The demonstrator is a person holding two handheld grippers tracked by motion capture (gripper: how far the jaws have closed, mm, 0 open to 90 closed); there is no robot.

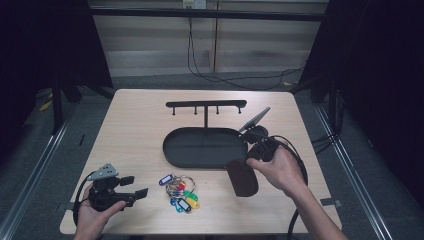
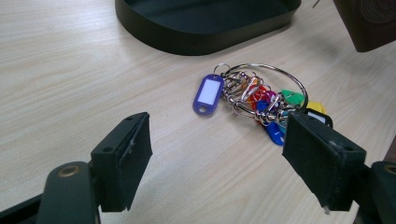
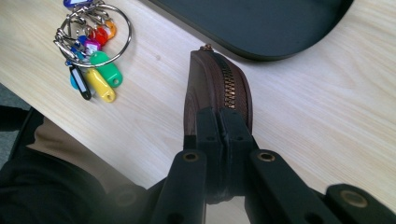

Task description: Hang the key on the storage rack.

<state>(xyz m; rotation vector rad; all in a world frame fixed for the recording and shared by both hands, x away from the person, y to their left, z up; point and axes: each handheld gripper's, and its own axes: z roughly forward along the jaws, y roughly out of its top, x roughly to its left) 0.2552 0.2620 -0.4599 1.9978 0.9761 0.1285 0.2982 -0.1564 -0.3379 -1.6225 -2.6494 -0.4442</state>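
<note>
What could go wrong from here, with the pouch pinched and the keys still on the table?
The right gripper pinches only one end of the brown zip pouch, so it may swing or slip. The open left gripper faces a loose key bunch; a grab may catch a single tag. The black tray sits close by.

The high view looks forward and down over the whole desk (image 1: 135, 125). Each gripper view sits close above its surface near the front edge; all three share the key ring (image 1: 180, 192) and black tray (image 1: 202, 147).

right gripper (image 3: 223, 122): jaws clamped on brown zip pouch (image 3: 217, 84) (zipper up) | key ring (image 3: 91, 46) left | black tray (image 3: 261, 23) beyond
</note>
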